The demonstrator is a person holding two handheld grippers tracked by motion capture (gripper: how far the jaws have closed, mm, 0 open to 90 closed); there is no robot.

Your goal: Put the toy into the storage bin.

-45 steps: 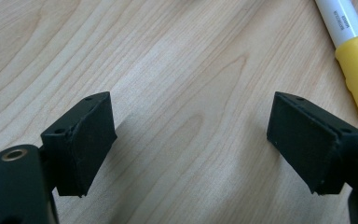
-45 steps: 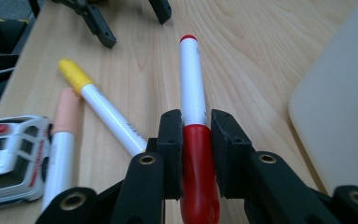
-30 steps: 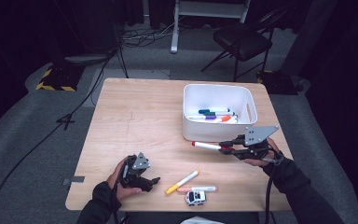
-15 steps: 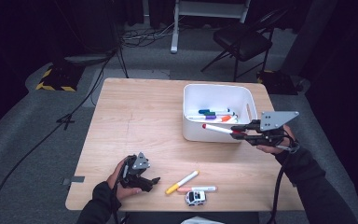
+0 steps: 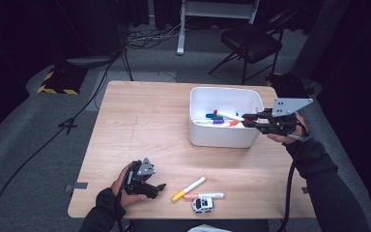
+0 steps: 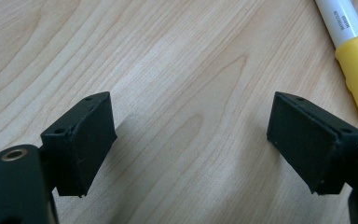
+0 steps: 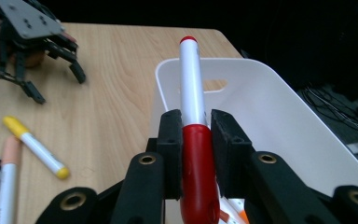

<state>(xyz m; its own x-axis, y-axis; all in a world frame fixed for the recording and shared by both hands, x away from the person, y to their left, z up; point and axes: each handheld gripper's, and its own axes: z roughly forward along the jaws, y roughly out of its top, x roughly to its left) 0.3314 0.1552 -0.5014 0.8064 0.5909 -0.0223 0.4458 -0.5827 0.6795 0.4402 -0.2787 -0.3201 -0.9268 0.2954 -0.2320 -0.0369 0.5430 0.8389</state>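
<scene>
My right gripper (image 5: 249,120) is shut on a red-capped white marker (image 5: 228,115), held level above the right side of the white bin (image 5: 221,139). In the right gripper view the jaws (image 7: 196,126) clamp the marker's red cap (image 7: 195,154), and its white barrel points out over the bin's rim (image 7: 270,116). Several markers (image 5: 218,121) lie inside the bin. My left gripper (image 5: 155,189) rests on the table's front left. It stands open (image 6: 191,140) over bare wood, with a yellow-capped marker (image 6: 349,42) just beyond its right jaw.
Near the table's front edge lie the yellow-capped marker (image 5: 188,188), a pink-capped marker (image 5: 205,196) and a small toy car (image 5: 202,204). A dark chair (image 5: 251,43) and cables are on the floor behind the table.
My right gripper has risen and moved back and right with the red marker, from in front of the bin to above its right side. The left gripper has stayed put.
</scene>
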